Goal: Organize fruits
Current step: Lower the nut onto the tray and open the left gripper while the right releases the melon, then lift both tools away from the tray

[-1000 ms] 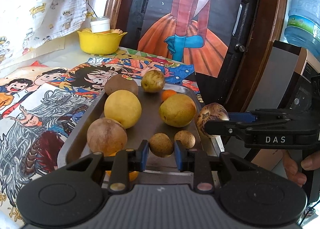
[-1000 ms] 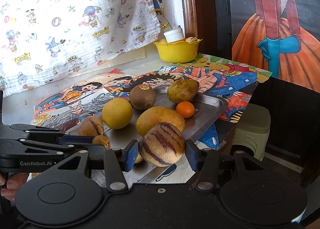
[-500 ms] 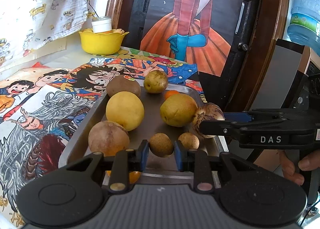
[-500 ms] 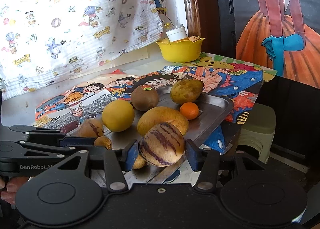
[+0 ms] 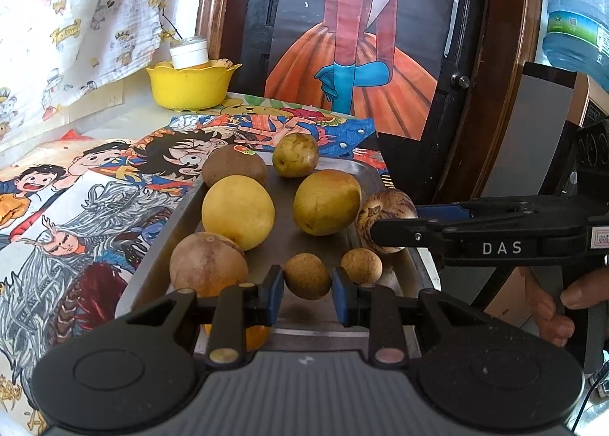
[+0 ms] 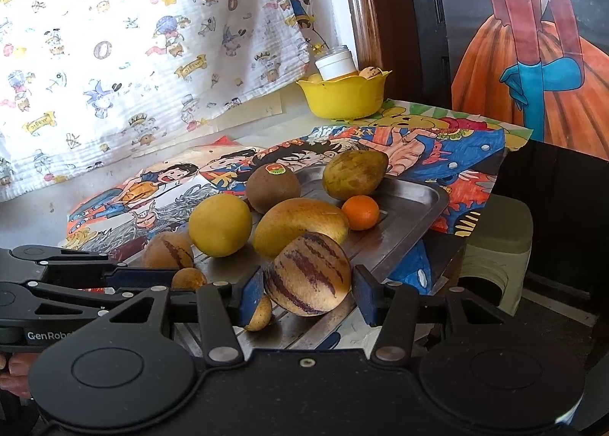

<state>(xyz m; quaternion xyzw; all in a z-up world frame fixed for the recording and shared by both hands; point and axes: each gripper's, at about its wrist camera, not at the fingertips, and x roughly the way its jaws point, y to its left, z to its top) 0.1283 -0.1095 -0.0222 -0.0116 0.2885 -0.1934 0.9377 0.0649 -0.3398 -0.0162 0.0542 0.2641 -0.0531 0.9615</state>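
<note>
My left gripper (image 5: 307, 290) is clenching a small round brown fruit (image 5: 306, 276) over the near edge of the grey metal tray (image 5: 160, 257). My right gripper (image 6: 307, 293) is gripping a purple-striped cream melon-like fruit (image 6: 307, 274) above the tray's near corner, just beside the yellow mango (image 6: 300, 225).

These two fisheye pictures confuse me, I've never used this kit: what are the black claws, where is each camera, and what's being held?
There is no robot here: a person holds a hand-held gripper in each hand, and a camera on each one looks forward along its two fingers. One picture is from the left gripper, which is shut on a small brown fruit. The other is from the right gripper, shut on a striped fruit. Each gripper also shows from the side in the other's picture. Below them a metal tray on a cartoon-print cloth carries more fruit. A yellow bowl stands at the back.
</note>
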